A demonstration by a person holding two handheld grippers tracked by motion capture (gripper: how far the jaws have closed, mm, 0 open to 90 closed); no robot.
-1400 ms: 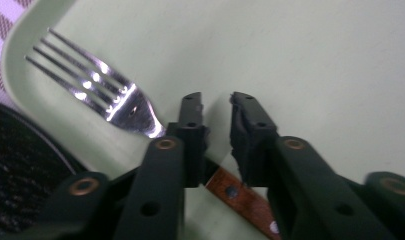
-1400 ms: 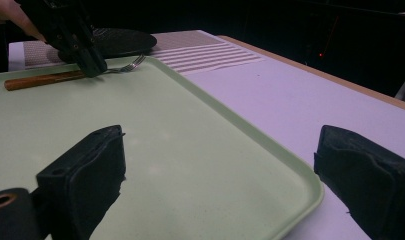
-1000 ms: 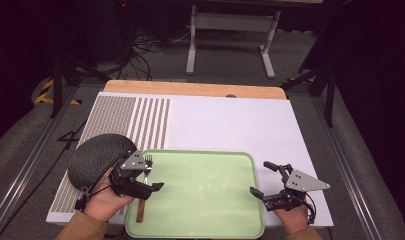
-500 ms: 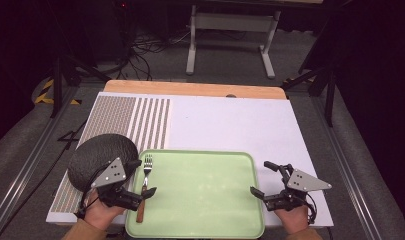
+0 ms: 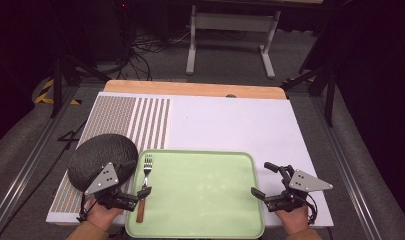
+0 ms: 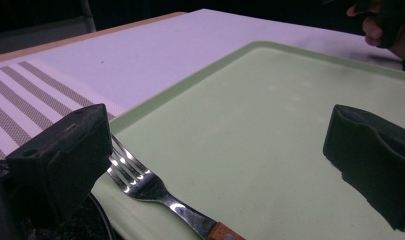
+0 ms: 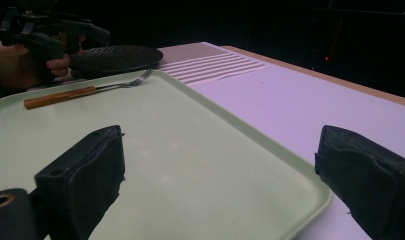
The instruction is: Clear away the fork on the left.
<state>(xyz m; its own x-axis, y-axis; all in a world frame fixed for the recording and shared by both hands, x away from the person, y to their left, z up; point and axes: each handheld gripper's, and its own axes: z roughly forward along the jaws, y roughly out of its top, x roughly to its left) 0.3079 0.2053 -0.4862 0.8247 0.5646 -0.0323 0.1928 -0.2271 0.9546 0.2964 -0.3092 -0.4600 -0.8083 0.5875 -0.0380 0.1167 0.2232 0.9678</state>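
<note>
We see a pale green tray of smooth plastic with a soft sheen. On it lies a fork with bright, polished metal tines and a warm brown wooden handle. Beside the tray sits a dark plate with a rough, pebbled, matt surface. The desk carries a matt white cover, its left part striped in a woven-looking mesh, and a bare wooden edge at the far side. Each gripper's jaws look like matt black, slightly grainy plastic.
</note>
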